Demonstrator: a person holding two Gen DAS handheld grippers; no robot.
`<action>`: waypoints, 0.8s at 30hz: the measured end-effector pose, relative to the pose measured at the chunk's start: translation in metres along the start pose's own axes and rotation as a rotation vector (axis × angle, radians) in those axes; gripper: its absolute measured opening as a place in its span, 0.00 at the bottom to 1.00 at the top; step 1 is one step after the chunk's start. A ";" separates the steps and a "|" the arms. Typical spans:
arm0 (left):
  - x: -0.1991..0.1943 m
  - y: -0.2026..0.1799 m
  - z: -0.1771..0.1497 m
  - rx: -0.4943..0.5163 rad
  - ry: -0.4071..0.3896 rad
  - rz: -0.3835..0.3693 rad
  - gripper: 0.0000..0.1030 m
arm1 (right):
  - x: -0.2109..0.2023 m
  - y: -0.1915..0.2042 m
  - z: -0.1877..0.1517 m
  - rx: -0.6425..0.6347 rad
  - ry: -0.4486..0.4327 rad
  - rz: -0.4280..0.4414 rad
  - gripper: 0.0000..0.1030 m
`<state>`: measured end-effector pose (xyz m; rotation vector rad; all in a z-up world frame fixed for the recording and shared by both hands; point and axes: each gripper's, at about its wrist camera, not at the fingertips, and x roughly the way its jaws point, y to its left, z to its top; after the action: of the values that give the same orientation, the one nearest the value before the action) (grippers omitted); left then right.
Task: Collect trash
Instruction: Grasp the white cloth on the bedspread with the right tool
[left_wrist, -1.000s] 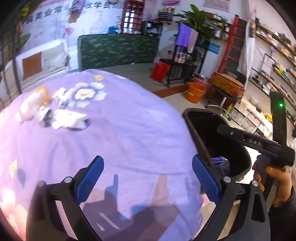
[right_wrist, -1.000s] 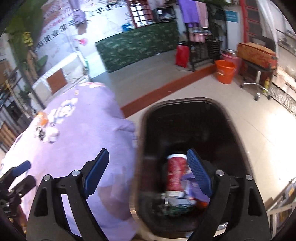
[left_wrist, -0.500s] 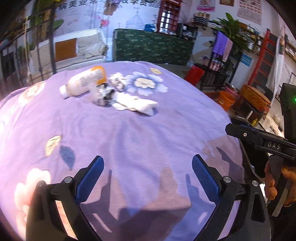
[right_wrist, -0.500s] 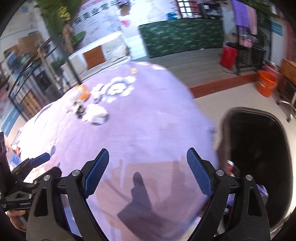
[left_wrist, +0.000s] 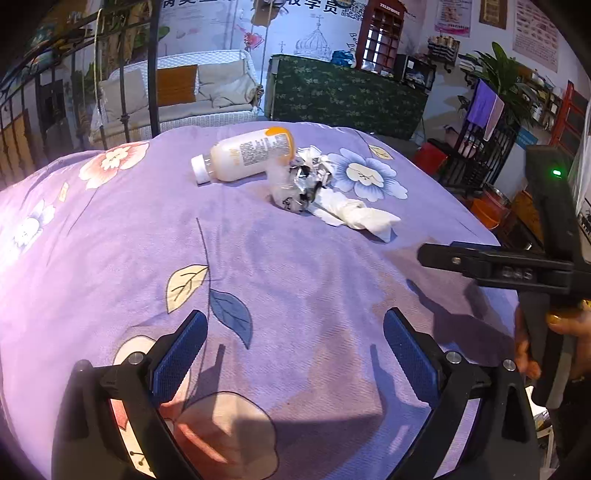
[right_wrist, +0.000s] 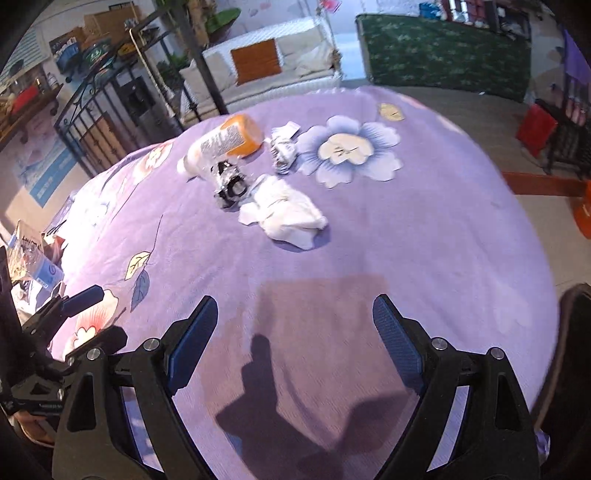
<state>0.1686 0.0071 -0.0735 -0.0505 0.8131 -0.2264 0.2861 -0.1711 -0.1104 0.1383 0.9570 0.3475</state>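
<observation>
Trash lies on a purple flowered cloth (left_wrist: 295, 280). A white bottle with an orange base (left_wrist: 245, 155) lies on its side. Beside it are a crumpled clear and silver wrapper (left_wrist: 297, 184) and a wadded white tissue (left_wrist: 354, 214). In the right wrist view the bottle (right_wrist: 221, 142), wrapper (right_wrist: 231, 186), tissue (right_wrist: 286, 212) and a smaller crumpled scrap (right_wrist: 282, 149) lie ahead. My left gripper (left_wrist: 293, 319) is open and empty over the near cloth. My right gripper (right_wrist: 295, 301) is open and empty too, well short of the tissue.
A black bin's rim (right_wrist: 576, 332) shows at the table's right edge. A hand (left_wrist: 535, 350) holds the right tool at the right of the left wrist view. A metal rack (right_wrist: 110, 110), white sofa (left_wrist: 207, 92) and green counter (left_wrist: 347, 96) stand beyond the table.
Both views have swung from the black bin to the table top. The trash pile has come nearer the middle of both views. Both pairs of jaws have stayed open and empty.
</observation>
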 end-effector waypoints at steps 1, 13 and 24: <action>0.000 0.001 0.000 -0.002 -0.001 0.000 0.91 | 0.007 0.003 0.004 0.000 0.007 -0.001 0.83; 0.009 0.018 0.009 0.002 0.013 0.004 0.91 | 0.084 0.019 0.062 -0.081 0.137 -0.044 0.82; 0.021 0.024 0.016 -0.012 0.035 -0.019 0.91 | 0.105 0.024 0.073 -0.134 0.179 -0.002 0.36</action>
<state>0.1982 0.0249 -0.0808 -0.0654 0.8489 -0.2405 0.3957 -0.1089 -0.1436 -0.0170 1.1072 0.4262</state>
